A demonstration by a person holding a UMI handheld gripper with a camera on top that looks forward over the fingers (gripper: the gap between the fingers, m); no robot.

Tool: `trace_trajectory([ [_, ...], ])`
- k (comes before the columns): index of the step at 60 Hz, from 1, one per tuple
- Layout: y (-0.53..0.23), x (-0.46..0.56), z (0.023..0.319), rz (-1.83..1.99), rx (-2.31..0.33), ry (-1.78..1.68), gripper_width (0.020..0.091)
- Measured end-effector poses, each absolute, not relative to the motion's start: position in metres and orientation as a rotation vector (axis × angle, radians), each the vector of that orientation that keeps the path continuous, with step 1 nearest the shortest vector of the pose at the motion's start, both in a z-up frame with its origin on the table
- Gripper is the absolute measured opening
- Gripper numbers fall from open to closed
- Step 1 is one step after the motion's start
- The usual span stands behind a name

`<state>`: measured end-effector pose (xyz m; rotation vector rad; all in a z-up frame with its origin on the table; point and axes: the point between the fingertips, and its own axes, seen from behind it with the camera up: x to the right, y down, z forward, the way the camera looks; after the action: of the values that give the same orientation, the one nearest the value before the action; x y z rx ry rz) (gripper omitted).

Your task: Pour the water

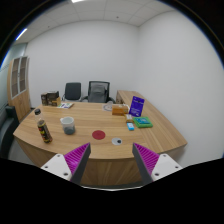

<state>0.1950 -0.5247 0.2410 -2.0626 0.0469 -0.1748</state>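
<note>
A wooden table [100, 145] with a curved near edge is filling the middle of an office room, and white walls are closing the room in behind it. Two dark office chairs [87, 92] are standing side by side at the table's far edge, and a wooden cabinet [19, 88] is standing against the wall past the table's left end.

The gripper [112, 160] is hovering over the table's near edge with its fingers [74, 158] spread wide apart, purple pads facing inward, and nothing is lying between them.

A dark bottle [42, 128] with a lighter cap is standing upright near the table's left edge; just to its right a grey cup [68, 125] is standing, close to the bottle but apart from it. Both are lying well beyond the left finger.

A purple upright box [137, 104] is standing toward the table's far right corner, with a small brown box [120, 110] just to its left and a flat teal item [144, 122] lying in front of it, toward the right edge. A red round disc [99, 133] is lying flat near the table's centre, and a small pale round object [118, 141] is lying nearer the fingers, ahead of the gap between them. Papers and a dark frame [50, 98] are sitting at the far left corner.
</note>
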Motion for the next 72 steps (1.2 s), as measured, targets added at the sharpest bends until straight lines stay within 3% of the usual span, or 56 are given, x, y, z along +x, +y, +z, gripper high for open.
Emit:
trace_trajectory([
  [17,-0.533,0.135,0.194,-0.111,-2.141,0.006,0.0853],
  [32,-0.520,-0.007,0.144,0.009,-2.187,-0.083,0.0858],
  [47,-0.422,-0.158,0.120,0.068,-2.094,-0.036,0.0858],
  [59,-0.325,-0.198,0.098,0.030,-2.011,-0.005,0.0852],
  [66,-0.287,-0.200,0.087,0.012,-1.971,0.010,0.0777],
  [69,-0.281,-0.200,0.083,-0.003,-1.968,0.001,0.0680],
  [72,-0.274,-0.194,0.084,-0.038,-1.948,0.004,0.0528],
])
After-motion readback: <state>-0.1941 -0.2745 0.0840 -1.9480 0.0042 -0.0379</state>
